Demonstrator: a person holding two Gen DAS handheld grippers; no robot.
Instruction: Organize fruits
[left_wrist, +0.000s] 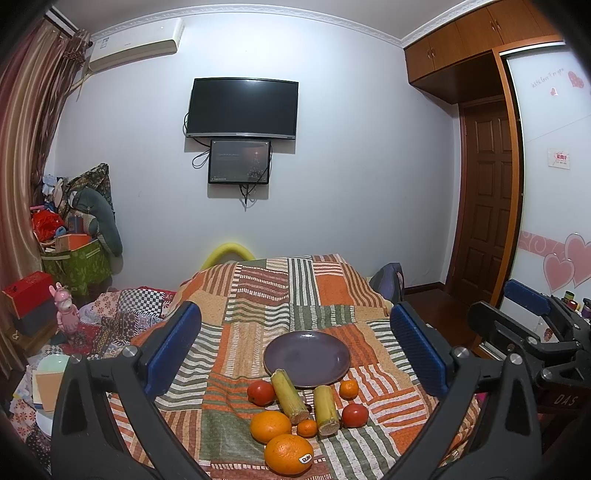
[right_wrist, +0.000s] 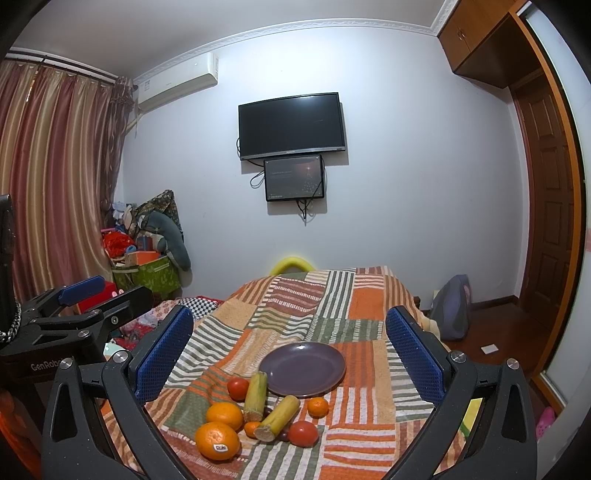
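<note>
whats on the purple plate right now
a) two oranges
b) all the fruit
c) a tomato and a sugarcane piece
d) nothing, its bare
d: the plate is bare inside; the oranges, tomatoes and sugarcane pieces all lie on the striped cloth in front of it, and at most the tip of one cane piece reaches its near rim.

Patchwork-covered bed (left_wrist: 317, 291): plate (left_wrist: 306, 358), fruit (left_wrist: 289, 453).
</note>
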